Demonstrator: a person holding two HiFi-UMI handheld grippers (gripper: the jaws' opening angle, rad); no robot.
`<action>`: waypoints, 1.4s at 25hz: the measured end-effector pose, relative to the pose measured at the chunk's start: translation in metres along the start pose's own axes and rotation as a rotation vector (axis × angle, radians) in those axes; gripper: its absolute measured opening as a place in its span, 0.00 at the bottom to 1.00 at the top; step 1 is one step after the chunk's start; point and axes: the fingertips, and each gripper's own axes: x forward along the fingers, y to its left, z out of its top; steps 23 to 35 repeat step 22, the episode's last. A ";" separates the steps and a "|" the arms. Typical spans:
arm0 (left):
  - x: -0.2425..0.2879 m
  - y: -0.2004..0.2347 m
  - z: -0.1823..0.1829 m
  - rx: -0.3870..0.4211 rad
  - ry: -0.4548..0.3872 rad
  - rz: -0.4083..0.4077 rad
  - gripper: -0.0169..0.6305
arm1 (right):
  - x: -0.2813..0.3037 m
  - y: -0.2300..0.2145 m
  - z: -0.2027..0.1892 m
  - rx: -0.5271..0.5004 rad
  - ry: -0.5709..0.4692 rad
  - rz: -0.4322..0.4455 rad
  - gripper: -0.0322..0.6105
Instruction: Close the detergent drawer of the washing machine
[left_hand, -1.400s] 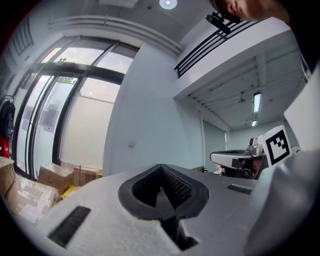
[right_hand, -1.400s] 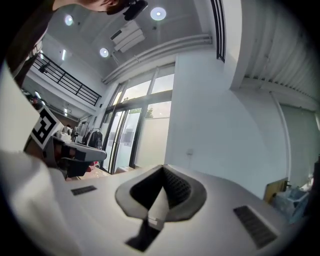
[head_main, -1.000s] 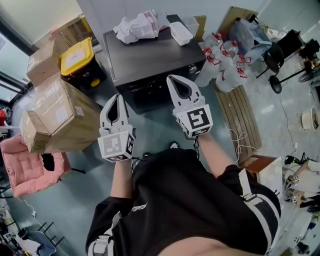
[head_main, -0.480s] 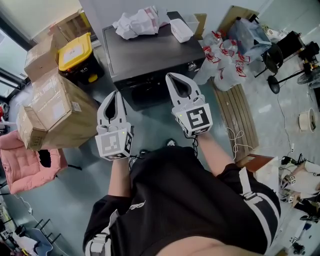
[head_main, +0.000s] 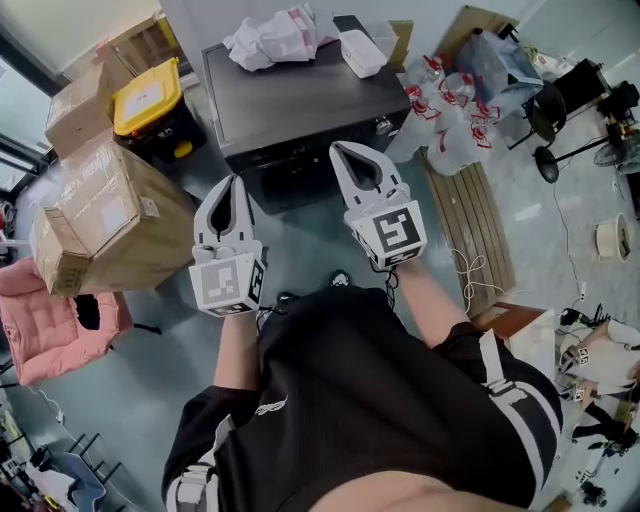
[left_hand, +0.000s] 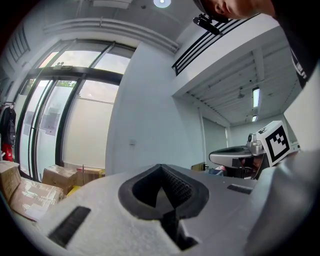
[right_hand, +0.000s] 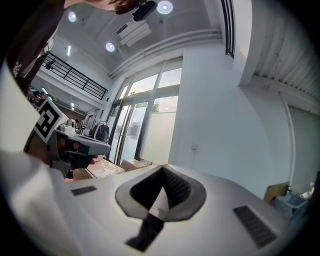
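Room: high ceiling, tall windows (left_hand: 47, 115) along one side, white wall (left_hand: 150, 120) straight ahead, a railed upper level (right_hand: 75, 75), glossy grey floor (head_main: 305, 245)

Person (head_main: 380, 410) in black fills the bottom of the head view, arms out forward

1x washing machine (head_main: 300, 95): dark grey, against the wall, directly ahead of both grippers. Seen from above, so mostly top and a strip of the front. Can't make out the detergent drawer in any view

Its top surface carries 1 pile of crumpled white bags (head_main: 275, 40) and 1 white tray (head_main: 362, 52)

Left of it:
- at least 3 cardboard boxes: the big one (head_main: 120, 215) nearest, a smaller one (head_main: 75, 105) behind it, another (head_main: 140, 48) by the wall
- 1 pink chair (head_main: 55, 325)
- 1 black bin with a yellow lid (head_main: 148, 95)

Right of it:
- 1 slatted wooden board (head_main: 470, 230) on the floor
- cluster of red-and-white plastic bags (head_main: 450, 115), exact count unclear

2 grippers, side by side and level, well short of the machine:
- left gripper (head_main: 237, 183): jaws fully together, nothing in them
- right gripper (head_main: 340, 150): same, closed tip to tip, empty

Each carries 1 marker cube, and neither touches anything
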 end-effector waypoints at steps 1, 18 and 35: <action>0.000 0.000 -0.001 0.000 0.004 0.003 0.03 | -0.001 -0.001 0.000 0.002 0.001 -0.002 0.06; 0.002 -0.006 -0.007 0.008 0.027 0.016 0.04 | -0.007 -0.013 -0.009 0.019 0.009 -0.008 0.05; 0.006 -0.013 -0.009 0.013 0.031 0.015 0.04 | -0.011 -0.020 -0.013 0.023 0.009 -0.014 0.06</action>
